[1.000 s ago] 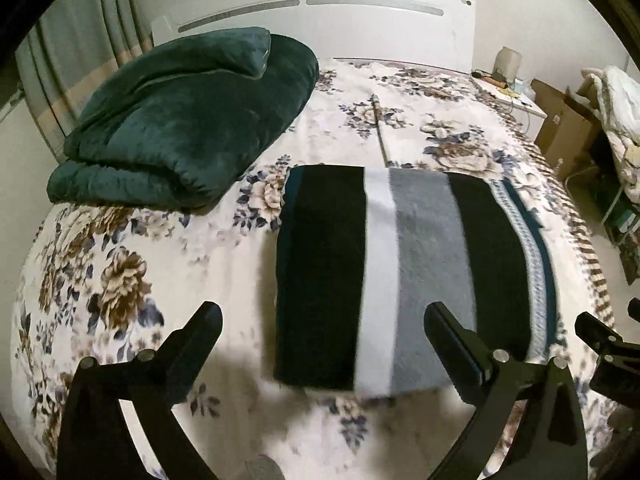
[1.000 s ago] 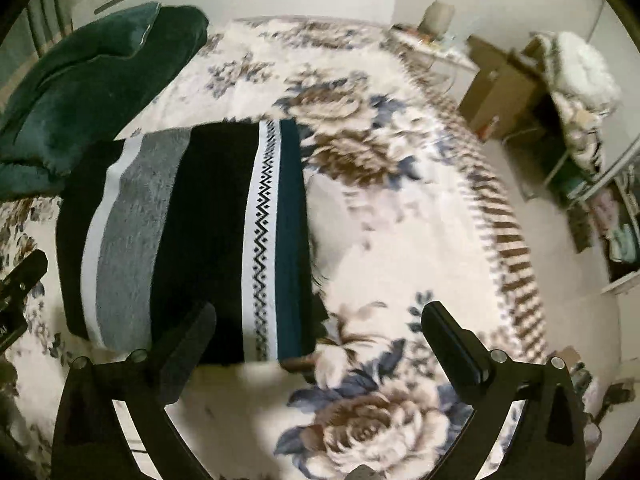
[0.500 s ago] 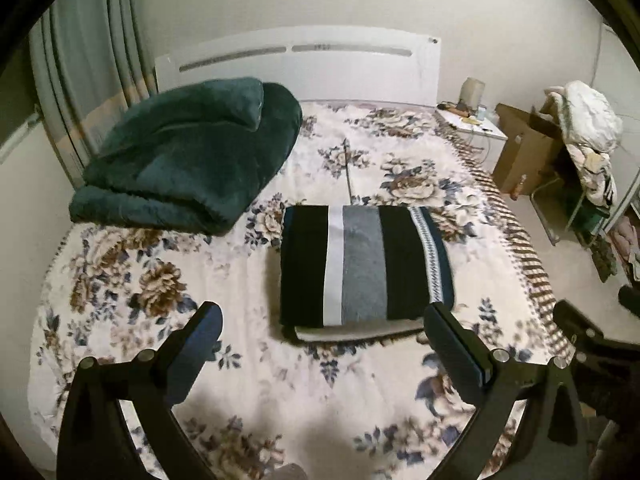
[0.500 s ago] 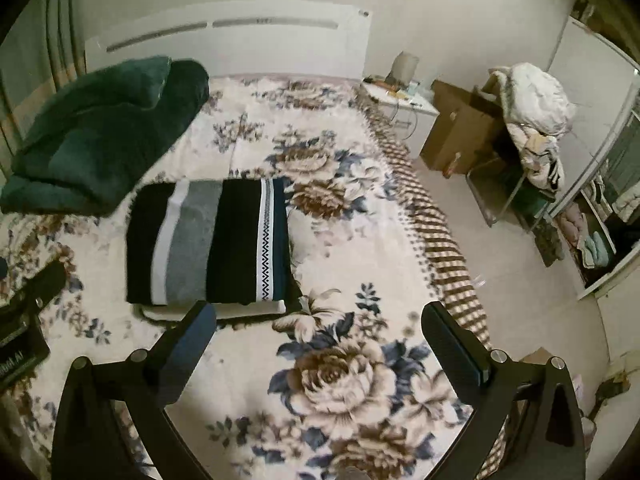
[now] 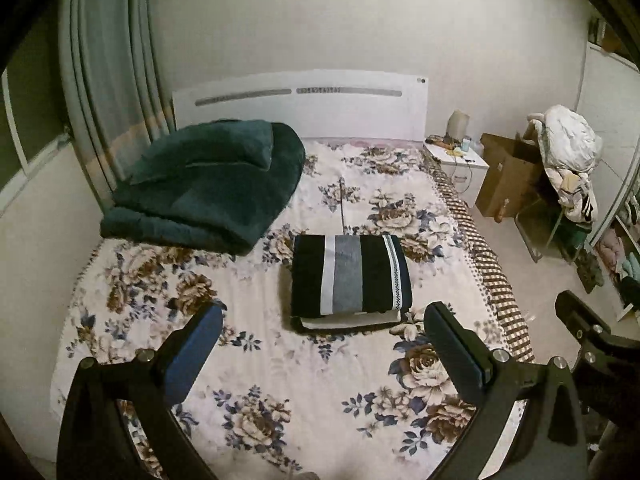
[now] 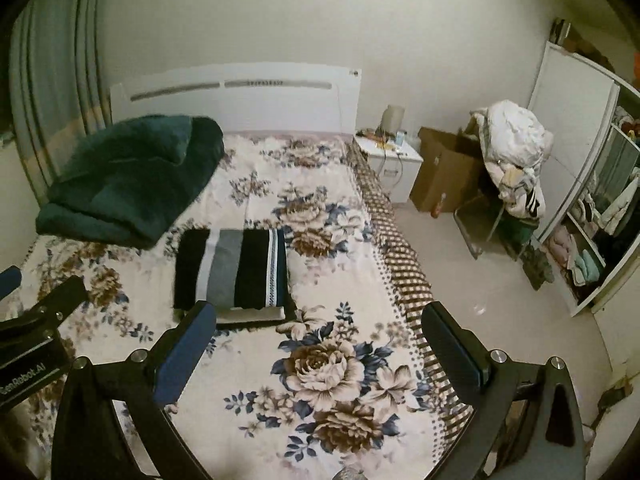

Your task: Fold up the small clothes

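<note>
A folded garment (image 5: 350,278) with black, white and grey stripes lies flat in the middle of the floral bed (image 5: 256,364); it also shows in the right wrist view (image 6: 232,274). My left gripper (image 5: 324,344) is open and empty, held well above and back from the garment. My right gripper (image 6: 320,340) is open and empty, also high and back, to the right of the garment. The left gripper's body (image 6: 36,340) shows at the left edge of the right wrist view, and the right gripper's body (image 5: 592,340) at the right edge of the left wrist view.
A folded dark green blanket (image 5: 208,184) lies at the bed's far left by the white headboard (image 5: 300,104). A white nightstand (image 6: 394,164), a cardboard box (image 6: 444,176), a chair piled with clothes (image 6: 512,160) and a wardrobe (image 6: 592,216) stand right of the bed.
Both grippers have pulled up and back from the folded garment, so it looks smaller and the whole bed and room come into view. The garment has stayed in place.
</note>
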`<state>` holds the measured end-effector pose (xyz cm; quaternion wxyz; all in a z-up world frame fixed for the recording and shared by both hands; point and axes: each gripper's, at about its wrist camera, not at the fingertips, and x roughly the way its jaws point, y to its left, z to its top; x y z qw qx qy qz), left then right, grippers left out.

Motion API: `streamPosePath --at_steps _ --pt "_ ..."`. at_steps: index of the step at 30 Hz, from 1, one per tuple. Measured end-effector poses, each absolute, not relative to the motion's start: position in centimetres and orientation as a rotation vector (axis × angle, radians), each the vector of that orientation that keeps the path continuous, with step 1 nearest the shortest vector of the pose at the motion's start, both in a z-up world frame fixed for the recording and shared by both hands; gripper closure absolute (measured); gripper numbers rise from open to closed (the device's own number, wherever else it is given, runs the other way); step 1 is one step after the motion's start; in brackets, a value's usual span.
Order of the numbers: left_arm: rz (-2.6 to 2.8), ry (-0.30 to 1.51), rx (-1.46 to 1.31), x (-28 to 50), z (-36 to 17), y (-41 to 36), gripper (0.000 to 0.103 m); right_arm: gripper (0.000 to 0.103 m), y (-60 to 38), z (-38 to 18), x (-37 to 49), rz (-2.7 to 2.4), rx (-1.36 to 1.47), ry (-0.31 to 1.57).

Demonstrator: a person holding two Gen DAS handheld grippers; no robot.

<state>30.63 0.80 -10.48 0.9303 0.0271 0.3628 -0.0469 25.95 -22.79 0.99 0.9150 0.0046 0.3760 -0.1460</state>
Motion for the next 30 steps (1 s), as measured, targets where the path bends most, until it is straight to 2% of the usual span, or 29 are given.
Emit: streamPosePath --at_steps 9,30 --pt "-0.080 0.750 0.045 25.9 -7.7 0.9 0.000 0.000 -21.7 6.6 20.3 -0.268 0.015 0.735" --pt "-0.033 0.744 0.050 23.1 -3.3 1.8 0.000 0.000 -21.0 12.2 17.5 -0.215 0.030 0.782"
